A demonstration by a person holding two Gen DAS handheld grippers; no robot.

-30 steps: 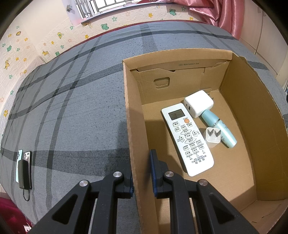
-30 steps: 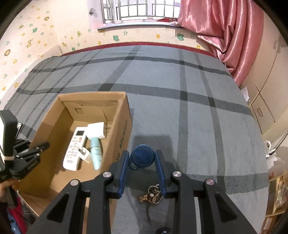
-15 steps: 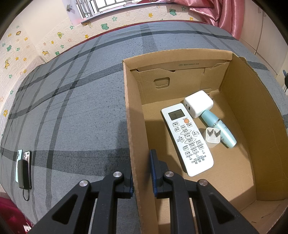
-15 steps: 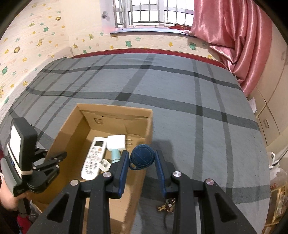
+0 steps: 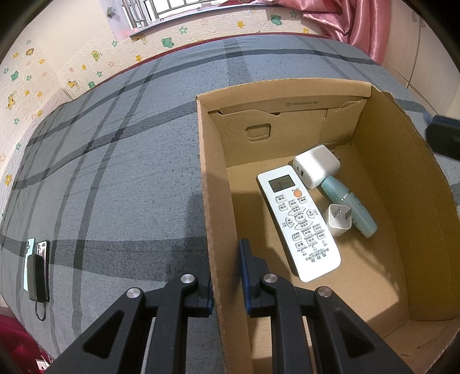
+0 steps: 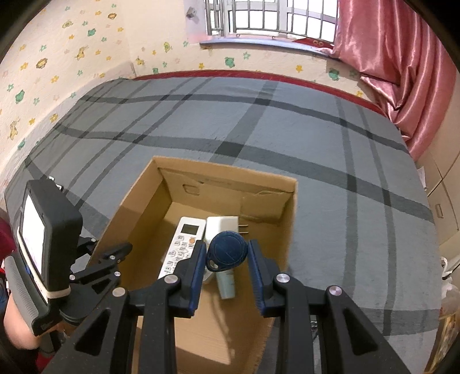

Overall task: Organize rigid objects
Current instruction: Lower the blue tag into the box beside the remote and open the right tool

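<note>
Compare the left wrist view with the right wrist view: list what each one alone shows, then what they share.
Left wrist only: two phones lying on the grey blanket, the small white plug, and the left gripper clamped on the box's side wall.
Right wrist only: the right gripper holding a blue key fob above the box, and the window.
Both: cardboard box, remote, white charger, teal bottle.
</note>
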